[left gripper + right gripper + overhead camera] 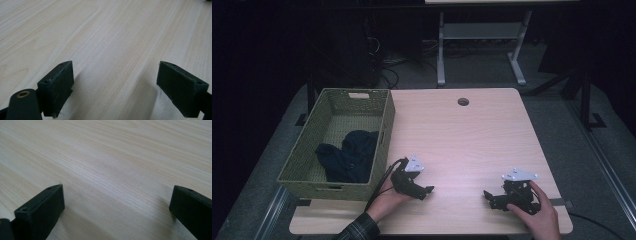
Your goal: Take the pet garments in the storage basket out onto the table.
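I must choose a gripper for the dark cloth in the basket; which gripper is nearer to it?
Left. The left gripper sits just beside the basket holding the dark cloth; the right gripper is far across the table.

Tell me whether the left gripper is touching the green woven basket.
Apart. In the high view, bare table shows between the left gripper and the green woven basket.

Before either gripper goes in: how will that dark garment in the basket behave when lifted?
The dark garment lies crumpled with soft folds, so it is probably floppy and will drape. It looks light for its size. Its edge nears the green basket wall and might drag there.
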